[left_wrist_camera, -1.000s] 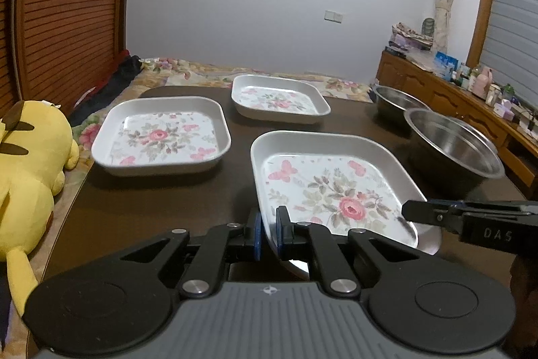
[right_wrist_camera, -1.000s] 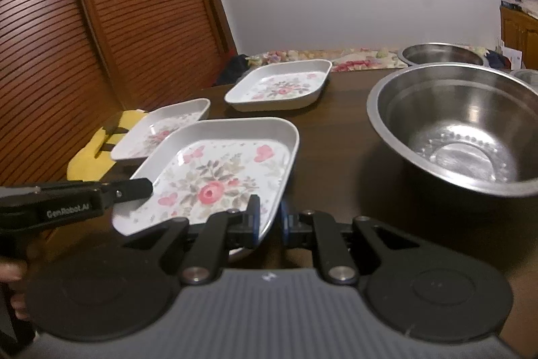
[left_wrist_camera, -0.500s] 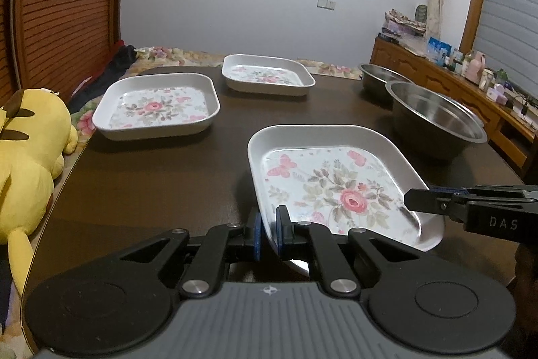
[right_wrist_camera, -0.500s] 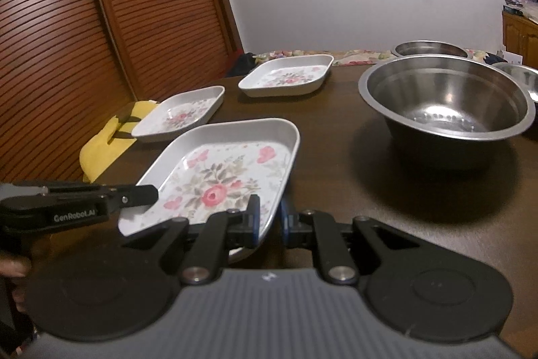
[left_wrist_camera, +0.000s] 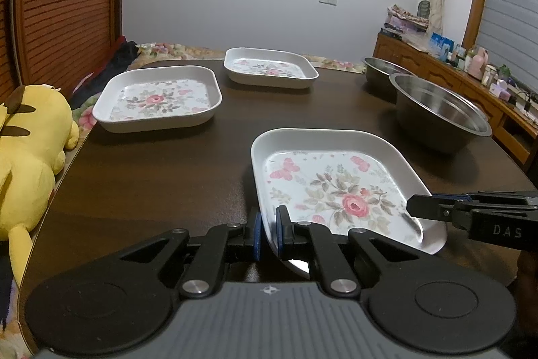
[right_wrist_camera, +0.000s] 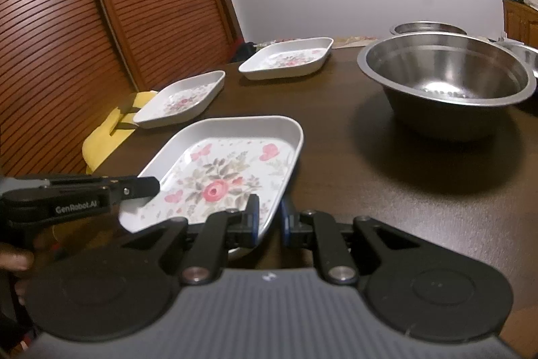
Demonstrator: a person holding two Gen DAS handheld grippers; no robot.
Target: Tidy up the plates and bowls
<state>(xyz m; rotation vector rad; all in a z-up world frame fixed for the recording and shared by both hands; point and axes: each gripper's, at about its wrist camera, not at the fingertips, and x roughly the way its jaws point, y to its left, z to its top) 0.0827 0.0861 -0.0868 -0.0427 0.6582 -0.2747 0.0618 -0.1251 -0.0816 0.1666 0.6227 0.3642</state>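
A white square plate with a rose print sits low over the near part of the dark table; I cannot tell whether it touches the table. My left gripper is shut on its left rim. My right gripper is shut on the opposite rim. Two matching plates lie farther back, one at the left and one at the far middle. A large steel bowl stands to the right, with a smaller one behind it.
A yellow plush toy leans at the table's left edge. A third steel bowl's rim shows at the right edge of the right wrist view. A wooden sideboard with small items runs along the right wall. Slatted wooden doors stand left.
Both grippers have kept hold of the near plate. Both views have sunk and drawn back a little from the far plates and the big bowl, mostly in the first half second.
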